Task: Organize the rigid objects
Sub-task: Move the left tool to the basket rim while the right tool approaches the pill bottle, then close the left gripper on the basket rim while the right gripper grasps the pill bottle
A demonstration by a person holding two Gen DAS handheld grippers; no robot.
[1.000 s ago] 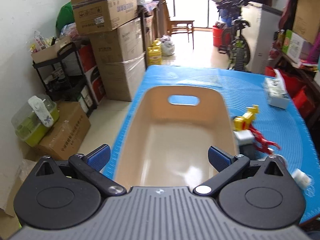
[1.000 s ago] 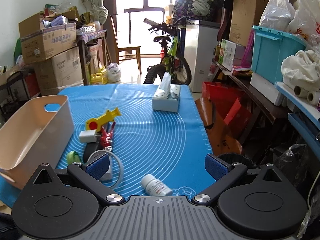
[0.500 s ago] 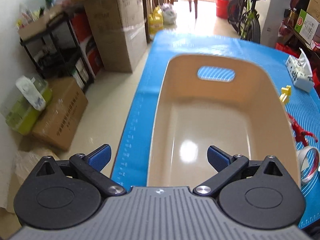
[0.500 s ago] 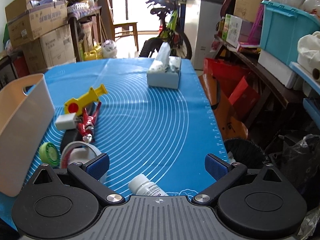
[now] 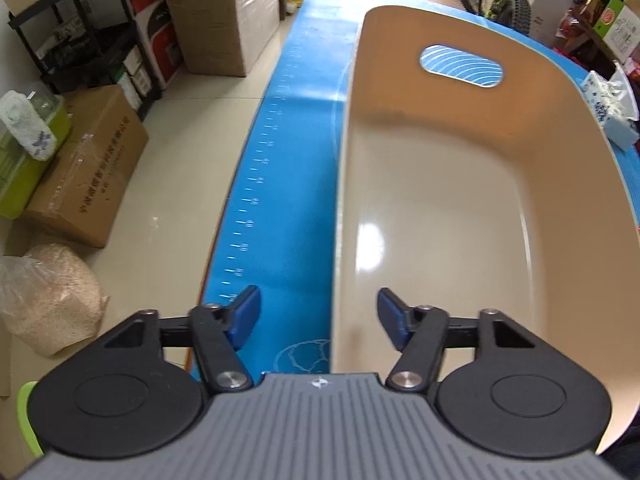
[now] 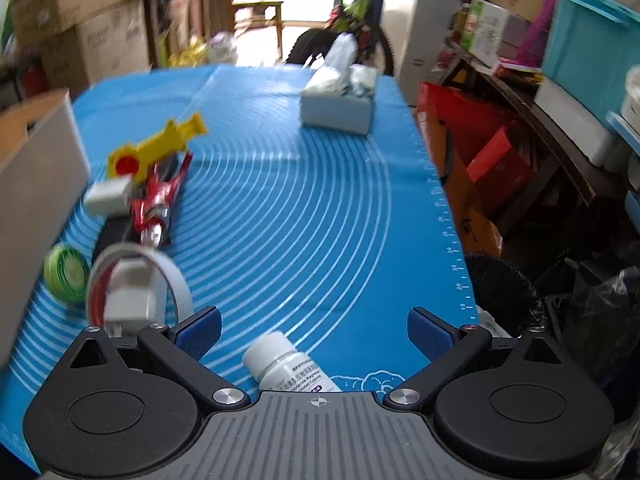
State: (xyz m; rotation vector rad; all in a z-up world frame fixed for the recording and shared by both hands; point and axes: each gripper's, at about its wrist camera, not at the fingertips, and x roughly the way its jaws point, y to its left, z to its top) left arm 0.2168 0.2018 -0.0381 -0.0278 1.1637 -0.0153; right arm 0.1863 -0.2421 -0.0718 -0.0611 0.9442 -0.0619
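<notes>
Left gripper [image 5: 318,318]: dropped closer since a second ago, jaws just narrowed to half-open astride near wall of empty beige bin [image 5: 340,208], not yet pinching. Likely steadying it. Right gripper [image 6: 314,330]: lowered too, wide, empty, white bottle [image 6: 286,366] between fingers.

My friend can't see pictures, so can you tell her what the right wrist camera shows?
The open right tool hangs over a blue mat, with a white pill bottle lying between its fingers, not gripped. To the left lie a yellow toy, a red toy, a green tape roll and a beige bin; a tissue box sits farther back.
</notes>
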